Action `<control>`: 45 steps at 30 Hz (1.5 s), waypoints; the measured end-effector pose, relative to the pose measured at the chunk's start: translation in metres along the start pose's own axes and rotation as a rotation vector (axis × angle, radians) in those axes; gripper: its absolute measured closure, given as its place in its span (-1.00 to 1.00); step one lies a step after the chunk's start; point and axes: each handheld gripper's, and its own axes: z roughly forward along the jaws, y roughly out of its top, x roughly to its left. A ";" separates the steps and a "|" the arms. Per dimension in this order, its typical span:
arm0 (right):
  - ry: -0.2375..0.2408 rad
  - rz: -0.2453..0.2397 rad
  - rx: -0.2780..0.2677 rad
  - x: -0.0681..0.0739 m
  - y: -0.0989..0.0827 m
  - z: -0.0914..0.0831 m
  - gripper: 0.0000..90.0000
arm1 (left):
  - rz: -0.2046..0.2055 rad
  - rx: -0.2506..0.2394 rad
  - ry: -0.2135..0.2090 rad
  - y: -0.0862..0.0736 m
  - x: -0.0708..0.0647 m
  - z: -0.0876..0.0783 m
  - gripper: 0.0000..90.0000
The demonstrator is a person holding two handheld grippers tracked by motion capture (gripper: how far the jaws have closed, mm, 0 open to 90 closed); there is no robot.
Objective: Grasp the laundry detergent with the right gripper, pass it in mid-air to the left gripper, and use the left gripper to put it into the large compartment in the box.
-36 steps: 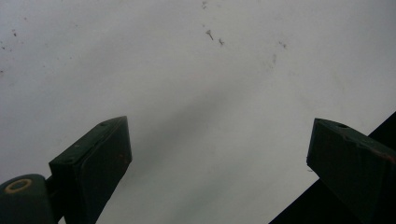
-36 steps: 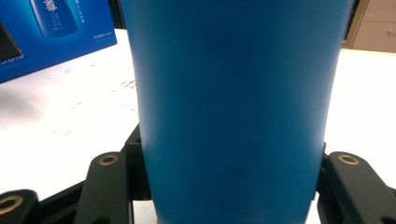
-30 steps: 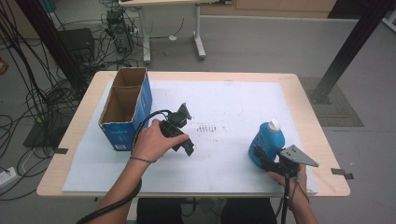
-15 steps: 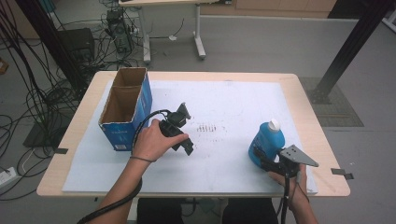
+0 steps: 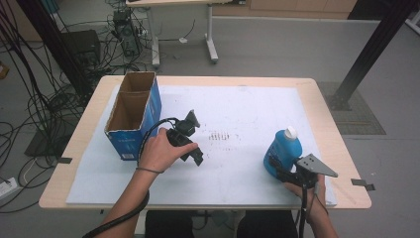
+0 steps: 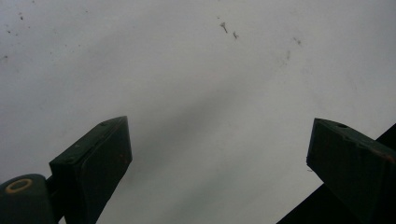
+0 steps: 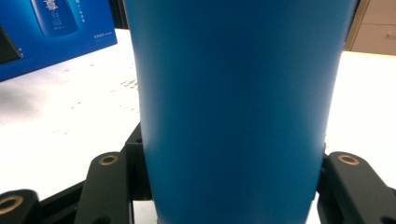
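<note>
A blue bottle [image 5: 283, 149] with a white cap stands upright on the white mat at the right. My right gripper [image 5: 277, 168] is shut on its lower body; in the right gripper view the bottle [image 7: 233, 107] sits squeezed between both black jaws. My left gripper [image 5: 193, 151] rests low over the mat [image 6: 187, 70] near the table's middle, held by a hand, its jaws wide apart with nothing between them. An open blue cardboard box [image 5: 132, 115] stands to the left of that hand, and its printed side [image 7: 51, 32] shows in the right gripper view.
The white mat [image 5: 237, 109] covers most of the wooden table [image 5: 322, 104]. A patch of small dark marks [image 5: 223, 136] lies on the mat between the grippers. Cables and a desk stand on the floor behind the table.
</note>
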 end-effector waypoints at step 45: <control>0.003 -0.012 0.012 -0.001 0.003 0.000 -0.06 | 0.006 -0.018 0.012 -0.006 -0.002 -0.008 -0.84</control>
